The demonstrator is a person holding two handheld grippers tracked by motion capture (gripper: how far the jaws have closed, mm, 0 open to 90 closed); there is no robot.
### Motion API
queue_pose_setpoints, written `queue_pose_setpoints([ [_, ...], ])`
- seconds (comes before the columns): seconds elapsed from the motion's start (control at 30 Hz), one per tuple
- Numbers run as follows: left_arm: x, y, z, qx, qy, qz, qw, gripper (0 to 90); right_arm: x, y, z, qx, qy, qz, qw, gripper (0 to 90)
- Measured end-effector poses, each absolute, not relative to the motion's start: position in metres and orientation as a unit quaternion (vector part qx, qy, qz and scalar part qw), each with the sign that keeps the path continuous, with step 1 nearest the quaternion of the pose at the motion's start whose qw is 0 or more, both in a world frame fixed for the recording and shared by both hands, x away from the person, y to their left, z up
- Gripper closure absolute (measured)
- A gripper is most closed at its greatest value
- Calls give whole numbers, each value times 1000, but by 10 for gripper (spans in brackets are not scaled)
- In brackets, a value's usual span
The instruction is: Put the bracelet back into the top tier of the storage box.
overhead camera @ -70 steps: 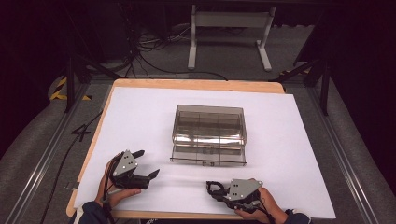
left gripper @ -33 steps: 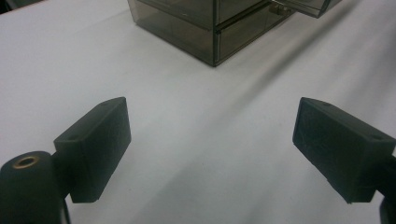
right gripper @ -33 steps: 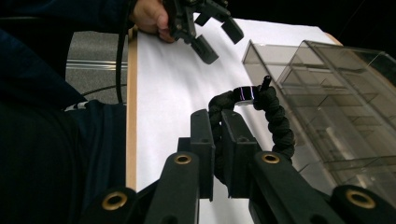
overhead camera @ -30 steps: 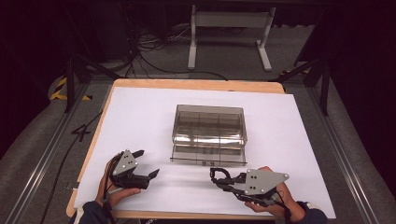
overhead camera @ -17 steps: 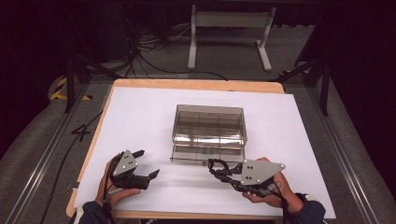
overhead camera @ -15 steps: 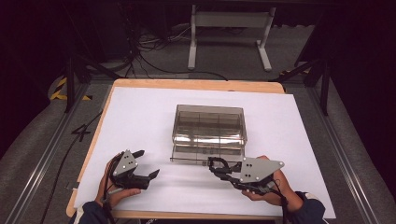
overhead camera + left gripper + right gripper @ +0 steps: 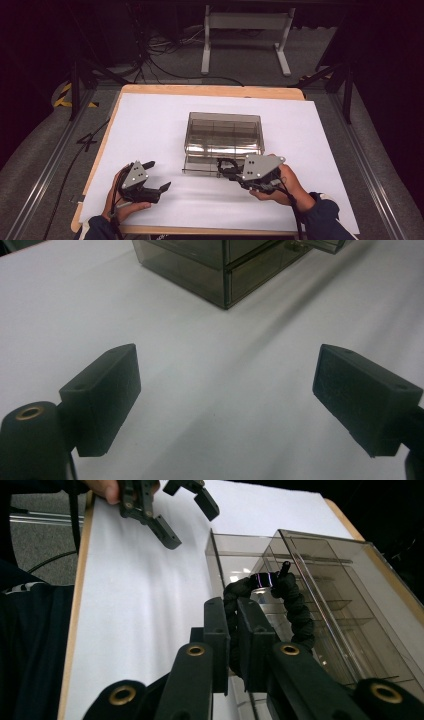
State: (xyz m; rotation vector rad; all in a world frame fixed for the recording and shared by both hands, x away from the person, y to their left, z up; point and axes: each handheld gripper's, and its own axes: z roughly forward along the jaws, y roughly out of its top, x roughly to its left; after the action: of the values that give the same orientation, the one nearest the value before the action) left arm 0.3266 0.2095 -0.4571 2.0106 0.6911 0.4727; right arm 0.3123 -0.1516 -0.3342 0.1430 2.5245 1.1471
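Jaws of our right gripper [image 7: 229,630] are clamping a black braided loop [image 7: 295,607], which looks like a hair tie or cord with a small purple band. We are holding it over the pulled-out drawer [image 7: 205,165] of the smoky clear organizer [image 7: 224,132] at the middle of the table [image 7: 150,120]. Our left gripper [image 7: 225,400] is waiting with its jaws spread wide and holding nothing, near the front left of the white table and well apart from the organizer. We are judging the task as mostly done: the drawer is already open and the loop is positioned above it. Lowering, releasing and probably closing the drawer are remaining.
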Motion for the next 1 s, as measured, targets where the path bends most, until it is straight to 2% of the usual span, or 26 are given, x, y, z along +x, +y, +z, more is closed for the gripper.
queue_pose_setpoints([
  [0.43,327,209,-457,819,281,194,460,127,337,-141,-341,67,917,365,146,841],
  [1.0,327,208,-457,822,280,192,458,129,347,-135,-346,85,920,353,146,831],
])
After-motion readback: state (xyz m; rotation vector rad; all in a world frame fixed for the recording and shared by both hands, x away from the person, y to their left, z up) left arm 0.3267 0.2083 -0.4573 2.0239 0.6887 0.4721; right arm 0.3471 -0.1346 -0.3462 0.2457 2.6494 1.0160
